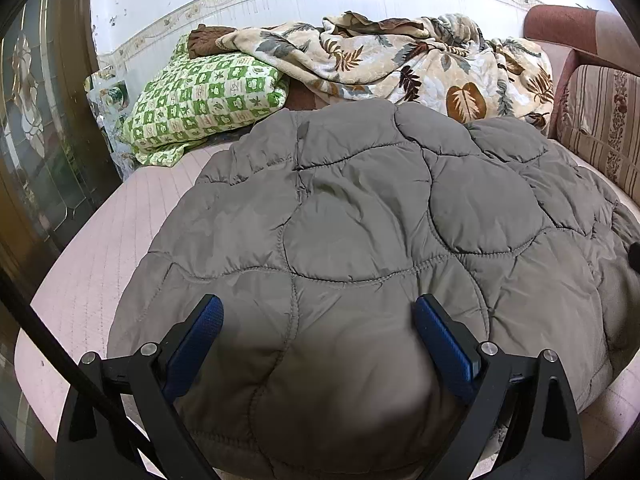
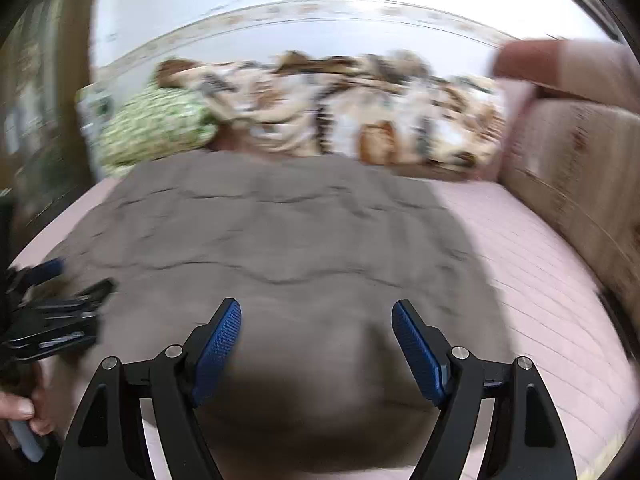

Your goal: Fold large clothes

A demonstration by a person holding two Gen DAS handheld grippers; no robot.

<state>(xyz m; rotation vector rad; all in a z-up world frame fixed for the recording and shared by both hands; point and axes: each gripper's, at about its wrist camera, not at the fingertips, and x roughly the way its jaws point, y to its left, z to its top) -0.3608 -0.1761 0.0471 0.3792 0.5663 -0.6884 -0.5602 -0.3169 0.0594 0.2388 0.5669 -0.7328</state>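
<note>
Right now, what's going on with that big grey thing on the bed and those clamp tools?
A person is folding a grey quilted coat spread on a pink mattress, holding a two-finger clamp tool in each hand. Both tools hover at the coat's near edge. The left gripper is open with puffy fabric bulging between its blue pads. The right gripper is also open above the fabric. A leaf-print blanket and green checked pillow lie behind.

Open tool (image 2: 316,350) (blurred) over grey coat (image 2: 272,220).
</note>
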